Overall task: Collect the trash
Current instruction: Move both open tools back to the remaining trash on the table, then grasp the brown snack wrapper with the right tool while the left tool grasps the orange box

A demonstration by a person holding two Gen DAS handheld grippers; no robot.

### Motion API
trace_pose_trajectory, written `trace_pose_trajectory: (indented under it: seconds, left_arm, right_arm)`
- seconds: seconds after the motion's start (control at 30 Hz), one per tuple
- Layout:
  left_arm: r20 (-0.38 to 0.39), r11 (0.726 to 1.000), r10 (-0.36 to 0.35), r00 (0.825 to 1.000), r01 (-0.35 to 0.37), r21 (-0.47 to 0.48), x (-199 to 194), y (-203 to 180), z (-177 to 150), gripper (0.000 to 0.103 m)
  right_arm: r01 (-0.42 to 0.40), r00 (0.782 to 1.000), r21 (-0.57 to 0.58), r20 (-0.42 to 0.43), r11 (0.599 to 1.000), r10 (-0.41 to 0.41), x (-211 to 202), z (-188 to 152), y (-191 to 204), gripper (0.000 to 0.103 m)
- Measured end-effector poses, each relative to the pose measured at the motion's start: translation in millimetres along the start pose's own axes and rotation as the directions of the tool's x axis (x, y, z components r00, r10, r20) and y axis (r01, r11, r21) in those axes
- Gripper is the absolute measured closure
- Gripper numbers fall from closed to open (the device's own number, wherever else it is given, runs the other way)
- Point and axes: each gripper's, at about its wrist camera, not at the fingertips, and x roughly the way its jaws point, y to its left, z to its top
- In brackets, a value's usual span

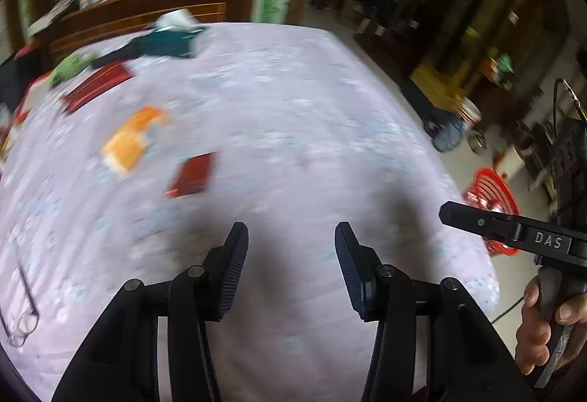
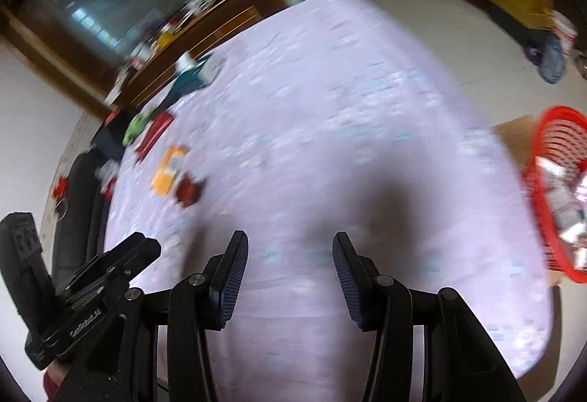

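The trash is lying ahead and to the left of both sets of fingers: a small dark red packet [image 1: 192, 175], flat and glossy-looking, sitting nearest, with an orange-and-white wrapper [image 1: 131, 139] just beyond it, crumpled and soft at the edges. Further out on the same side, a larger dark red flat pack [image 1: 98, 86] and something green [image 1: 69, 66] are lying, too blurred to name. All of it is resting on the pale lilac bedspread [image 1: 293, 101], a soft printed cloth.

The left gripper [image 1: 291, 266] is hovering over bare cloth with its ribbed dark pads spread wide and nothing between them. The right gripper [image 2: 290, 268] is showing the same: pads wide apart, empty, the cloth showing through the gap. A hand [image 1: 546, 325] is wrapping the right tool's handle at the edge of the left view.

Off to the right of the fingers, past the bed's edge, a red slatted plastic basket [image 2: 550, 160] is standing with papers and wrappers already lying inside.

So, by my reading, we are between pickups, with some rubbish binned and more waiting. The next move is calling for a reach forward and left to the small red packet. It is thin and flat on soft fabric, so the pads will likely be needing to come down low and pinch an edge without bunching the cloth.
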Motion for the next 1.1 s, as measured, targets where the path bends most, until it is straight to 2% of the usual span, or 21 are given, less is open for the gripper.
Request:
trace_pose_trajectory:
  seconds: [0.23,0.4,0.53,0.6,0.7,0.73,0.77,0.8,0.9,1.0,1.1]
  left_arm:
    - [0.012,0.987,0.133,0.991,-0.131,-0.097,-20,103,-11,0.055]
    - [0.012,0.973,0.183,0.983,-0.179,-0.146,-31,155,-13,0.054]
    - [0.014,0.969,0.208,0.978,-0.204,-0.137,-34,176,-7,0.050]
    - [0.015,0.971,0.205,0.979,-0.201,-0.131,-33,181,-3,0.045]
    - [0.020,0.974,0.199,0.980,-0.195,-0.114,-26,184,9,0.038]
    - [0.021,0.975,0.198,0.980,-0.195,-0.106,-24,185,13,0.037]
    - [0.019,0.976,0.197,0.980,-0.194,-0.095,-19,186,18,0.033]
    - [0.015,0.977,0.196,0.980,-0.194,-0.085,-13,186,25,0.032]
    - [0.013,0.982,0.183,0.983,-0.182,-0.055,5,185,42,0.032]
    - [0.003,0.984,0.178,0.984,-0.177,-0.020,30,183,59,0.031]
    - [-0.039,0.986,0.168,0.985,-0.167,0.015,65,182,76,0.031]
  right_arm:
    - [-0.124,0.989,-0.057,-0.091,0.991,0.118,70,10,81,0.045]
    - [-0.145,0.982,-0.076,-0.133,0.987,0.134,129,23,124,0.045]
    - [-0.119,0.982,-0.065,-0.156,0.991,0.108,167,37,136,0.045]
    - [-0.082,0.983,-0.065,-0.167,0.995,0.070,187,43,140,0.045]
    - [-0.075,0.975,-0.027,-0.212,0.997,0.067,213,46,139,0.046]
    - [-0.070,0.972,-0.019,-0.226,0.997,0.064,220,46,138,0.057]
    - [-0.083,0.969,-0.011,-0.234,0.996,0.078,224,44,138,0.069]
    - [-0.102,0.968,-0.005,-0.232,0.995,0.098,225,44,138,0.071]
    - [-0.086,0.975,-0.035,-0.208,0.996,0.077,216,43,139,0.076]
    - [-0.088,0.982,-0.042,-0.170,0.995,0.079,192,41,133,0.076]
    - [-0.076,0.988,-0.060,-0.136,0.995,0.067,164,35,124,0.076]
